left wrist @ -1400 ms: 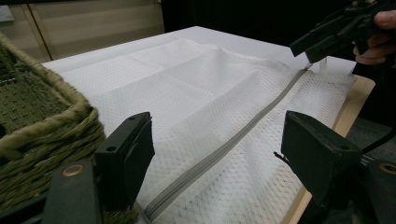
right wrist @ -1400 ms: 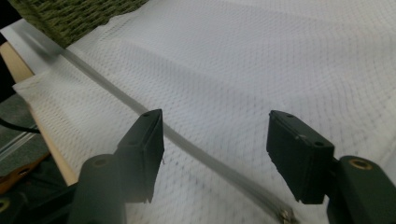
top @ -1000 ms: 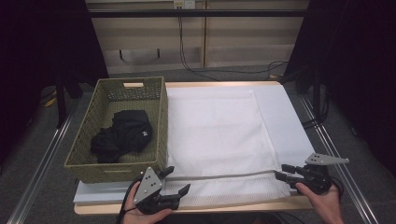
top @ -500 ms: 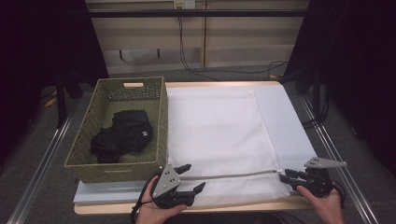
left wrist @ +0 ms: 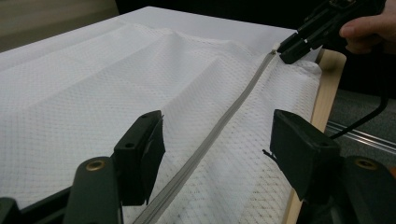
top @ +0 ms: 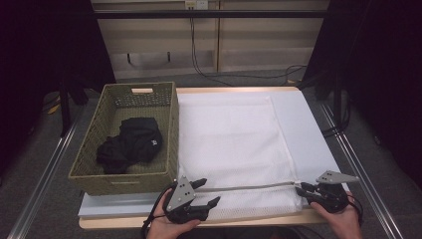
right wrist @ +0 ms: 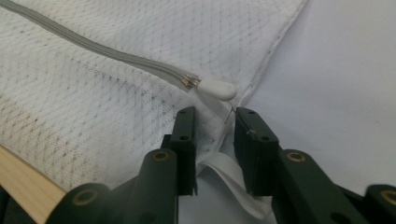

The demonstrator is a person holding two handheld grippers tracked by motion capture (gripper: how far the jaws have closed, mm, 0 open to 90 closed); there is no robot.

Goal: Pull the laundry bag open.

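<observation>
Moved rightward along the zipper (top: pixel 249 188), the left gripper (top: pixel 203 193) now hovers with jaws released over the mesh laundry bag (top: pixel 234 149) on the worktop (top: pixel 298 107). Right gripper (top: pixel 302 190) stays clenched on the bag's corner.

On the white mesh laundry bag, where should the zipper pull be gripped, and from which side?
Probably the white teardrop zipper pull, at the grey zipper's right end. It lies flat, pointing at the bag's corner, so the right gripper should pinch its flanks from that corner.
</observation>
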